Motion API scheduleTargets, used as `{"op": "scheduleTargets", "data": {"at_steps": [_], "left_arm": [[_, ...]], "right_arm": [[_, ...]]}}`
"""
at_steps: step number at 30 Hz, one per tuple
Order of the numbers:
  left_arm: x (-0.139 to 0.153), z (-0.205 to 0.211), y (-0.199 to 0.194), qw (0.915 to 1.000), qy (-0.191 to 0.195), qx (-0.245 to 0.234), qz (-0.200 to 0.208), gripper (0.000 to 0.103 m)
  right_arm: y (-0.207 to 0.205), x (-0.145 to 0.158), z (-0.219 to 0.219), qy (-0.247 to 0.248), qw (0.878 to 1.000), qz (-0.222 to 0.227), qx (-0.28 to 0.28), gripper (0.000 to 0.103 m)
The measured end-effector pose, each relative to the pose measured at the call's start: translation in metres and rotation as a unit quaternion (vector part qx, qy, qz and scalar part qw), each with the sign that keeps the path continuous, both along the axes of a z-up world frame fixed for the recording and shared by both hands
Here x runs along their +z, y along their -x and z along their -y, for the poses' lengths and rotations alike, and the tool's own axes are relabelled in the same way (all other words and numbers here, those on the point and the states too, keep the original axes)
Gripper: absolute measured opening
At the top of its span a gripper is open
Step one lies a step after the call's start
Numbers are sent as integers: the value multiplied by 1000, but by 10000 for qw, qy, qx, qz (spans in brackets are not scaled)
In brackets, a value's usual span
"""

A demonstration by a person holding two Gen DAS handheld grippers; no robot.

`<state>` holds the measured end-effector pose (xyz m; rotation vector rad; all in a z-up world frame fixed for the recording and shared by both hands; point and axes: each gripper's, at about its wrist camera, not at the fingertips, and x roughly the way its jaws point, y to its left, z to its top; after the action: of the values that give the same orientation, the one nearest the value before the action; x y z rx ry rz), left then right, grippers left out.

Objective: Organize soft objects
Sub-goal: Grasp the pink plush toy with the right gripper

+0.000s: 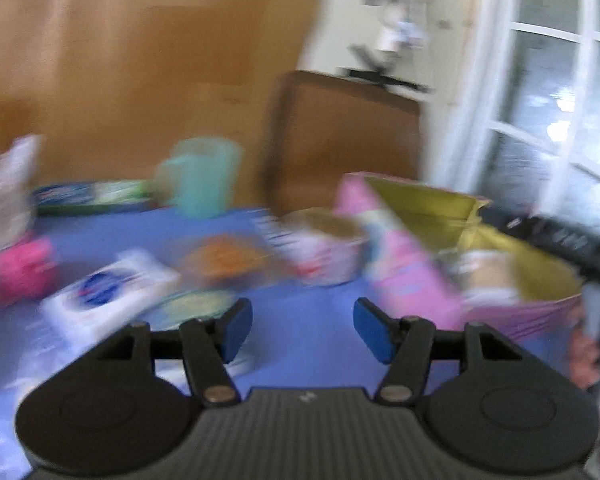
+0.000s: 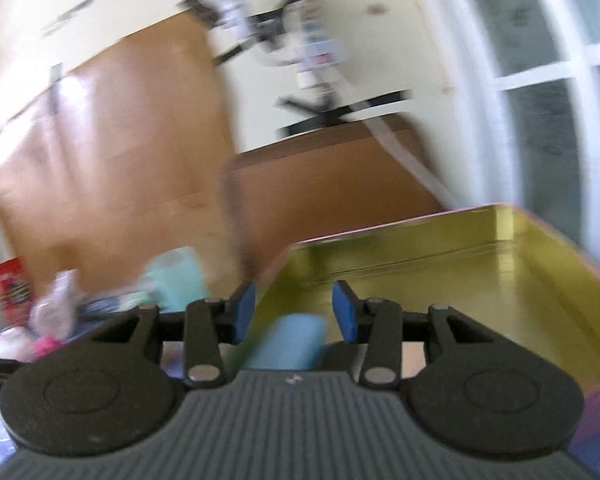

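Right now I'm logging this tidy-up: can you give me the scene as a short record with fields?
surface: blue mat
container: pink box, yellow inside, open
in box: a light item, too blurred to name
left gripper: open, empty, over the mat
right gripper: open, at the box edge, blue roll just below it
on mat: white pack, teal cup, pink item
image: motion-blurred
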<state>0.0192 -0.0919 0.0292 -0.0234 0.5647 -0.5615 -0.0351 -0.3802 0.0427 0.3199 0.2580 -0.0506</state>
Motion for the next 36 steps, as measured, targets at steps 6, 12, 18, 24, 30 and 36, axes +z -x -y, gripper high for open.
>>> {"op": "scheduleTargets", "data": {"at_steps": [6, 12, 18, 24, 30, 36], "left_arm": [[-32, -103, -7, 9891, -279, 1442, -71, 58], [-50, -161, -18, 9759, 803, 2004, -319, 58], [-49, -170, -15, 9719, 1090, 2077, -189, 58], [-50, -165, -8, 9743, 1007, 2011, -81, 58], [-50, -165, -10, 9740, 972, 2041, -129, 58], [-53, -153, -20, 9781, 527, 1975, -388, 59]], "right_arm": [[-43, 0, -89, 177, 9876, -366, 1514, 46], [-116, -3, -188, 101, 9533, -871, 2890, 46], [-204, -21, -278, -14, 9295, -1558, 3343, 47], [-237, -43, -304, -368, 9196, -2027, 3345, 43], [-194, -12, -266, -248, 9384, -1431, 3136, 40], [-94, -4, -199, -438, 9324, -1241, 3367, 41]]}}
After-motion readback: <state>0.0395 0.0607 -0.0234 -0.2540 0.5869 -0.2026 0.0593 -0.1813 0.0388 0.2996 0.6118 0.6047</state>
